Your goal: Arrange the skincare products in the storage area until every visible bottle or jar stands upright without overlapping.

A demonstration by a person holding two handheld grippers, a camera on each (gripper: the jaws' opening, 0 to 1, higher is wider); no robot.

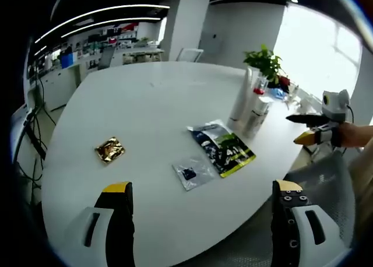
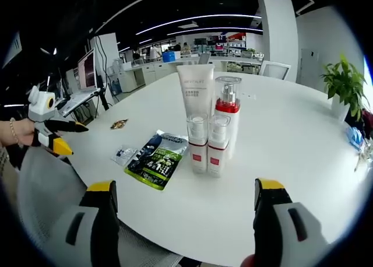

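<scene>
— Bottles stand up close together on the white worktop, right?
— Yes, tall tube behind. Both grippers have their fingers wide apart, holding nothing. Flat packets lie beside.

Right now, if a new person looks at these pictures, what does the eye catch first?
First, the cluster of skincare bottles standing upright together near the middle of the round white table, a tall white tube at the back. Next, the dark green sachet lying flat beside them, and a small gold packet lying apart. Both claws hover open at the table edge.
</scene>
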